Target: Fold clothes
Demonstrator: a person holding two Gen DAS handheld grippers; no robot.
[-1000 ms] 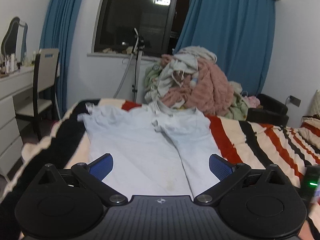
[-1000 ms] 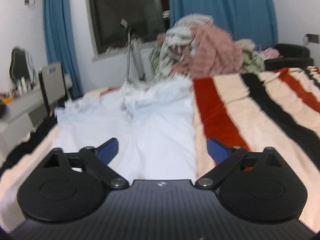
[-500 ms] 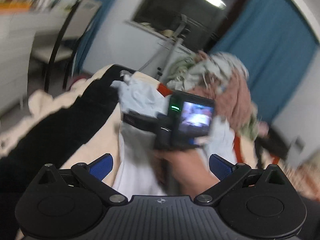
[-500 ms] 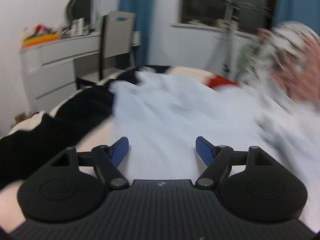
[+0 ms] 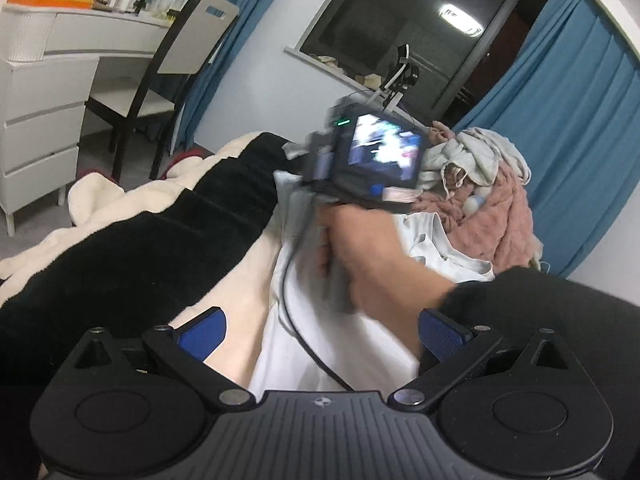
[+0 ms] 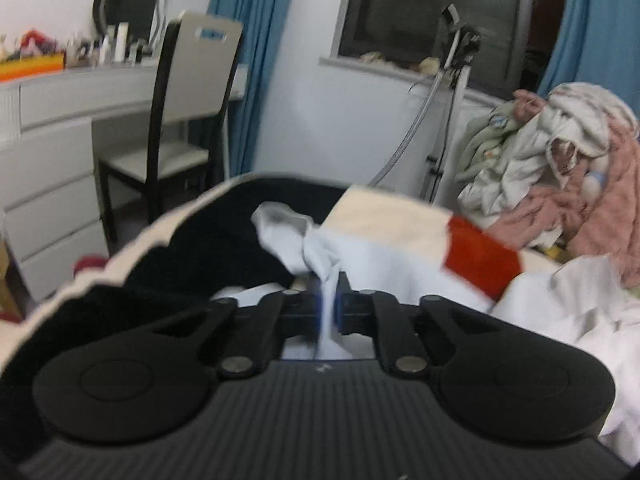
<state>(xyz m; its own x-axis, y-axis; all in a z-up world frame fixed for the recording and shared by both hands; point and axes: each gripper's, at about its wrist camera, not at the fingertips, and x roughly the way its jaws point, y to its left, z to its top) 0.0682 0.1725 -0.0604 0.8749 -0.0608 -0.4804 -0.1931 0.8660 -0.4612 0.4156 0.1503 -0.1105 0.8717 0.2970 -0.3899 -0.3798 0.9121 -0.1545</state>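
Observation:
A pale blue-white shirt (image 5: 320, 344) lies spread on the striped bed. My right gripper (image 6: 329, 310) is shut on a bunched part of the shirt (image 6: 316, 248), near its left sleeve at the far left of the bed. In the left wrist view the right gripper's body and screen (image 5: 376, 156), held by a hand (image 5: 372, 264), reach across in front. My left gripper (image 5: 322, 330) is open and empty, low over the shirt's near part.
A pile of clothes (image 6: 560, 176) with a pink blanket sits at the bed's far right. A chair (image 6: 176, 120) and white dresser (image 6: 48, 168) stand left of the bed. A stand (image 6: 452, 80) is by the window. The blanket (image 5: 120, 264) has black, cream and red stripes.
The right gripper swung left across the shirt and closed on its cloth. The left gripper turned left and stayed open; the right hand now crosses its view.

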